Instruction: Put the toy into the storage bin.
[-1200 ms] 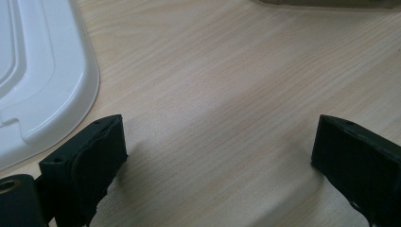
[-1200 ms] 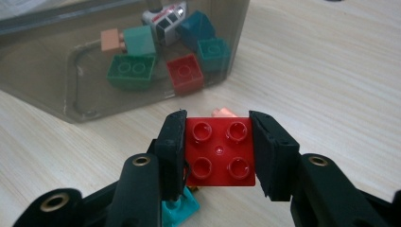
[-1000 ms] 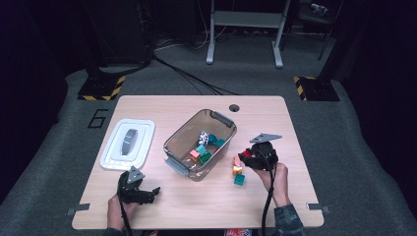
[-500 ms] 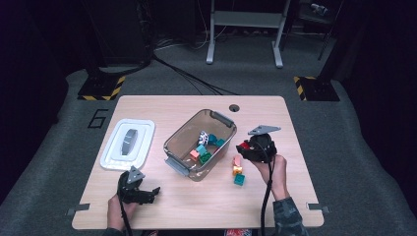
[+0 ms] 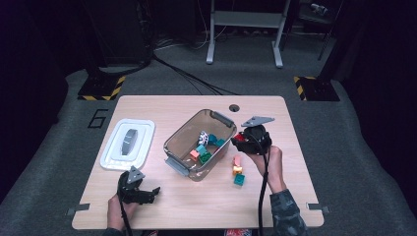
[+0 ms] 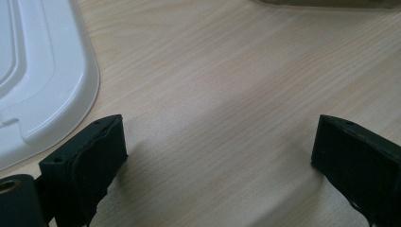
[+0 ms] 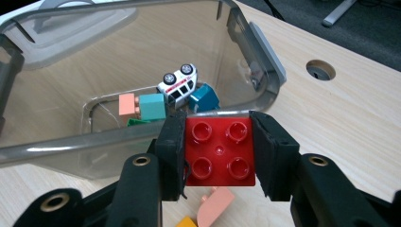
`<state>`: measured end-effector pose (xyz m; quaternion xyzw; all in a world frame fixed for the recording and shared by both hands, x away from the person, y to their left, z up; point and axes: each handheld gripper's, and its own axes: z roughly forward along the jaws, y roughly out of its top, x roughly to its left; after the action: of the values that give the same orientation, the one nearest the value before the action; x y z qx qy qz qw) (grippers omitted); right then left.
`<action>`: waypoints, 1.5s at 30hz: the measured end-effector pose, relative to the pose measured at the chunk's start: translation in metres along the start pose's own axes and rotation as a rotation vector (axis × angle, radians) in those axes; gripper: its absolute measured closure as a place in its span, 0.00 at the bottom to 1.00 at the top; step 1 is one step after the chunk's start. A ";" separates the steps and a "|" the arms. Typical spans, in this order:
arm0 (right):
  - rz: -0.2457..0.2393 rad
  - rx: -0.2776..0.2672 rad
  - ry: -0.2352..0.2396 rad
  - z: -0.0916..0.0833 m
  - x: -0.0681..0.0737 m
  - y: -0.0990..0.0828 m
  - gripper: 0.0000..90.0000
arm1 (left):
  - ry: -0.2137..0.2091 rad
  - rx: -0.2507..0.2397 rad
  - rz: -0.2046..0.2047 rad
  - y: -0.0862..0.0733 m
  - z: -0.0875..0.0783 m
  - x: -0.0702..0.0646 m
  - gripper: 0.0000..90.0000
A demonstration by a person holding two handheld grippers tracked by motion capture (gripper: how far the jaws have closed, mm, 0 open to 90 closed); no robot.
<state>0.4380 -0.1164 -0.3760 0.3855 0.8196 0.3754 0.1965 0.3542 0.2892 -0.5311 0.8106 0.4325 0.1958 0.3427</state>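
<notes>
While the red brick (image 7: 220,151) sits clamped between the right tongs (image 7: 218,153), studs facing the camera, it hangs just above the clear bin's (image 7: 118,137) near rim. Down on the tabletop (image 5: 162,206), the left tongs (image 6: 217,156) rest wide open, holding nothing.

one clear bin (image 5: 179,140), one white lid (image 5: 127,144), one toy car (image 7: 178,83), one red block (image 7: 220,151), three loose blocks (image 5: 238,169) on the counter (image 5: 196,206).
</notes>
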 end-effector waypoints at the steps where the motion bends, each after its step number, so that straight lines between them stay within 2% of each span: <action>1: -0.001 0.000 0.001 0.001 0.001 0.002 0.65 | 0.000 0.000 -0.001 0.000 0.000 0.000 0.04; 13: -0.056 -0.003 0.027 0.009 0.010 0.026 0.65 | -0.002 0.000 -0.001 0.000 0.000 0.000 0.04; 23: -0.061 0.027 0.058 0.025 0.025 0.038 0.65 | -0.001 0.000 -0.001 0.000 0.000 0.000 0.04; 26: -0.098 0.028 0.067 0.032 0.029 0.039 0.65 | -0.001 -0.001 0.000 0.000 0.000 0.000 0.04; 29: -0.099 0.059 0.073 0.038 0.036 0.038 0.65 | 0.000 -0.001 0.001 0.000 0.000 0.000 0.04; 32: -0.127 0.073 0.082 0.046 0.040 0.035 0.65 | 0.000 -0.001 0.001 0.000 0.000 0.000 0.04; 40: -0.117 0.128 0.099 0.053 0.042 0.030 0.65 | 0.001 -0.001 0.001 0.000 0.000 0.000 0.04; 45: -0.113 0.135 0.107 0.053 0.042 0.027 0.64 | 0.002 -0.002 0.004 0.000 0.000 0.000 0.04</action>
<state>0.4573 -0.0470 -0.3908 0.3302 0.8730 0.3276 0.1467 0.3538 0.2891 -0.5311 0.8110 0.4309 0.1976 0.3427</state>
